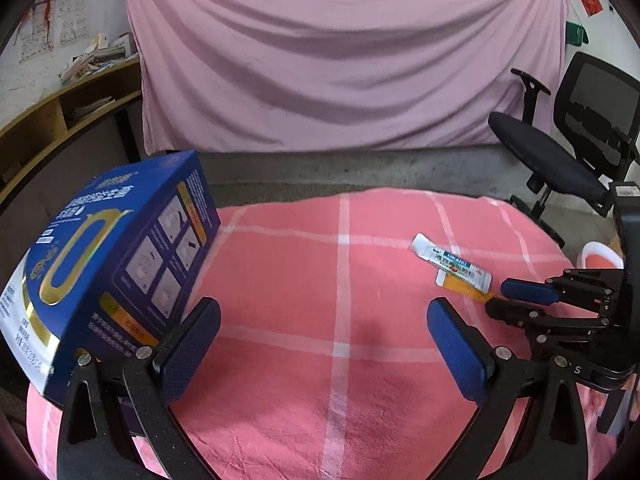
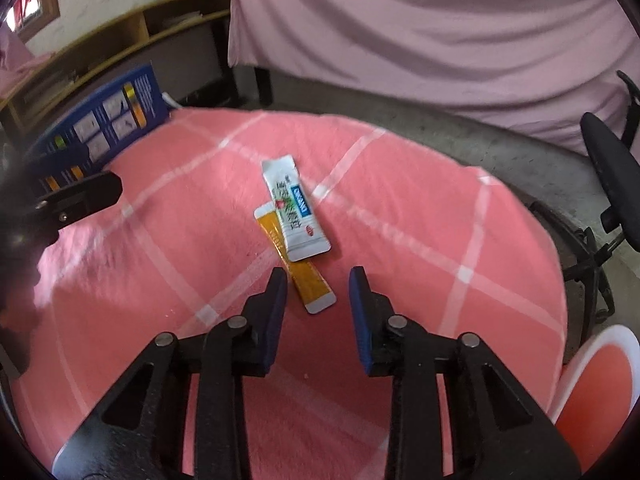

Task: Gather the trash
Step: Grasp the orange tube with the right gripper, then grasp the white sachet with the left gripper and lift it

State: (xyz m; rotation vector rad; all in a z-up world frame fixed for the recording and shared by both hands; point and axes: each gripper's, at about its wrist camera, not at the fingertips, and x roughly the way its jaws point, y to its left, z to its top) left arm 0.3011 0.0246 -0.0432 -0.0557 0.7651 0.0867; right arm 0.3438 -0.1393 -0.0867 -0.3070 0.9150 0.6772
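Two sachets lie crossed on the pink checked cloth (image 2: 400, 216): a white one (image 2: 296, 208) on top of an orange one (image 2: 280, 236). My right gripper (image 2: 318, 276) is low over them with a narrow gap between its pads. The orange sachet's near end lies in that gap, and the pads do not press on it. In the left wrist view the white sachet (image 1: 448, 258) and the orange sachet (image 1: 460, 287) lie at the right, with the right gripper (image 1: 498, 297) at their near end. My left gripper (image 1: 324, 306) is wide open and holds nothing.
A large blue carton (image 1: 120, 248) stands tilted just outside the left gripper's left finger (image 1: 192, 348). A white-rimmed pink bin (image 2: 596, 380) sits off the table's right edge. A black office chair (image 1: 560, 160) stands beyond it, with a pink drape (image 1: 340, 60) behind and shelves (image 1: 48, 120) at the left.
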